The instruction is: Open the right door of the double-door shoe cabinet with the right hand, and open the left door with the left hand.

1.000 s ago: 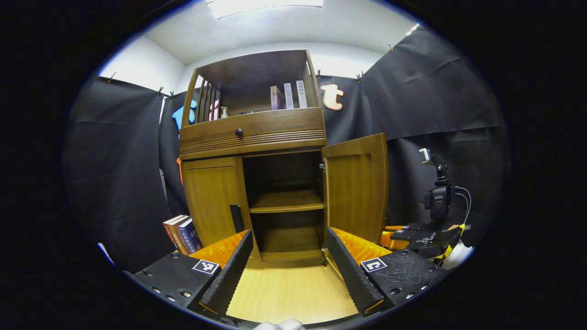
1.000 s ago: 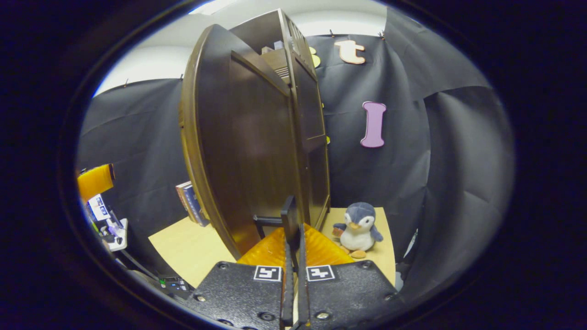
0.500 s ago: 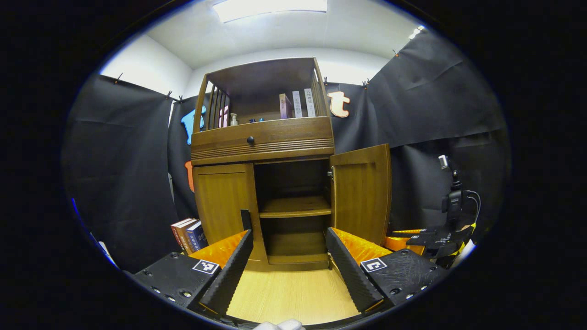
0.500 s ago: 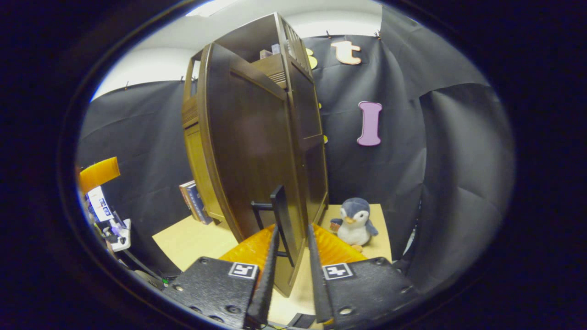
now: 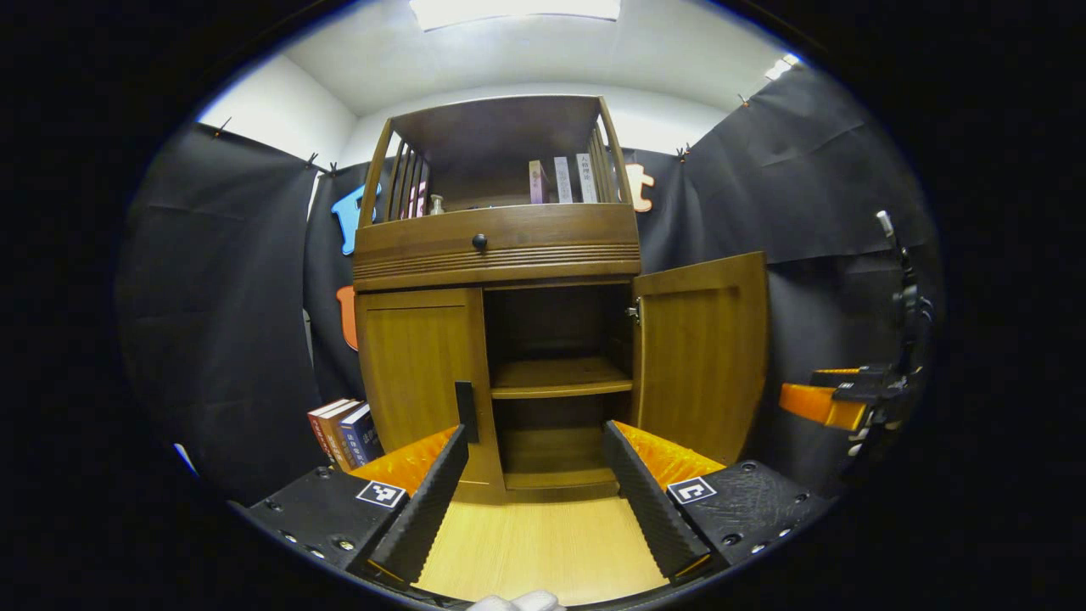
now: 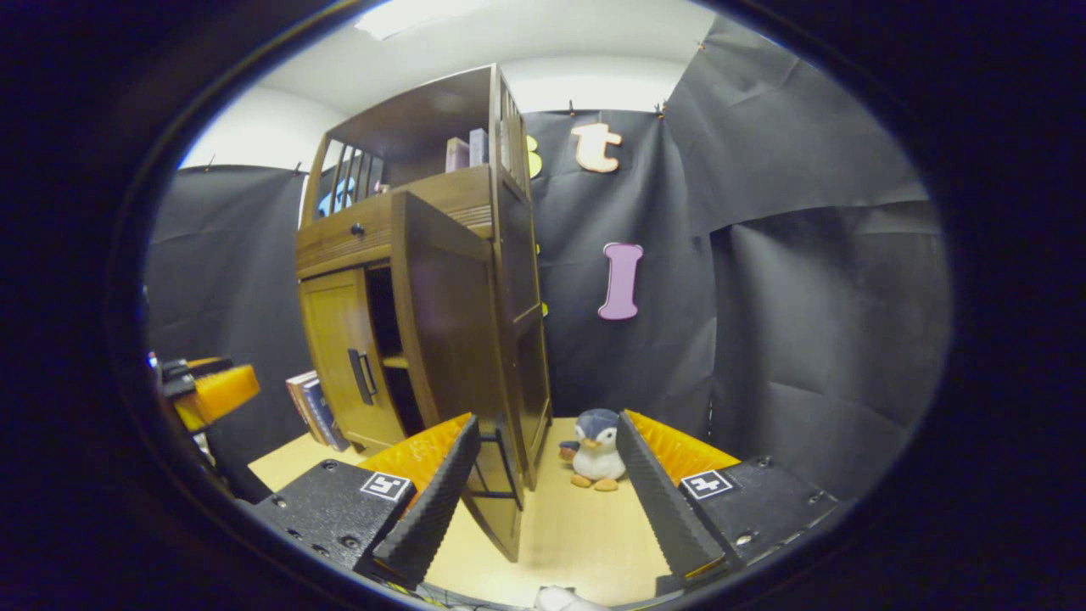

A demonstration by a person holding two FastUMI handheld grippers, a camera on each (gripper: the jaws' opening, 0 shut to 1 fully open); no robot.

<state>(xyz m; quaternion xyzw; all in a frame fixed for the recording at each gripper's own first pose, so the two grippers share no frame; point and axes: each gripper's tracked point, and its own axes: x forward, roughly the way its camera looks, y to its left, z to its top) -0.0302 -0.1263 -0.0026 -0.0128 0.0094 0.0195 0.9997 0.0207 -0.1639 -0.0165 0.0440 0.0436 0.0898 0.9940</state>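
light: bright ceiling panel [image 5: 513, 8] | cabinet interior [image 5: 551, 327] shadowed | focus: sharp | edges: fisheye-warped

Black cloth [image 5: 212, 322] hangs along the walls, below a white ceiling with a bright light panel [image 5: 513, 8] at top centre. A pale wooden floor [image 5: 534, 543] fills the bottom centre.

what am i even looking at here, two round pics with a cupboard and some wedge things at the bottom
A person holds a two-finger gripper in each hand, and a fisheye camera rides on each one. The wedges at the bottom are that gripper's own fingers. The left gripper faces the shoe cabinet head-on: its right door is swung open, its left door closed, with books on the floor beside it. The right gripper sees the open door edge-on and a toy penguin on the floor. Both grippers are open and hold nothing.
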